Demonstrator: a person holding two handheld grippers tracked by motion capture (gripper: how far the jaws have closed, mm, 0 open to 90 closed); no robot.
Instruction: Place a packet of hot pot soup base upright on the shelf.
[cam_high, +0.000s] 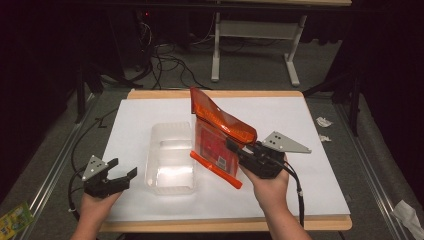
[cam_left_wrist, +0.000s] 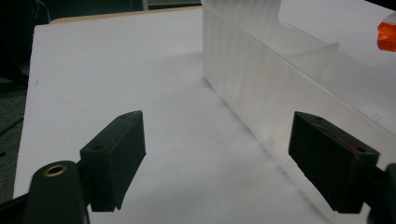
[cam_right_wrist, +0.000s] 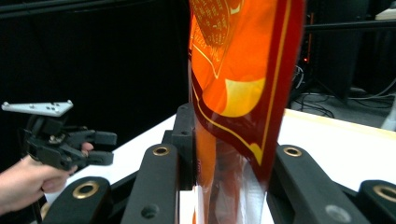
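Right tongs clamped on orange snack bag, bag lifted off desk, just right of clear plastic container. Left tongs wide, empty, near container's left wall.

You had bright overhead light on the white bench while the room behind stayed nearly black; glare sat on the clear plastic tray; the orange bag glowed, lit through; your right hand-held gripper view was soft up close; shadows on the bench were faint and diffuse.
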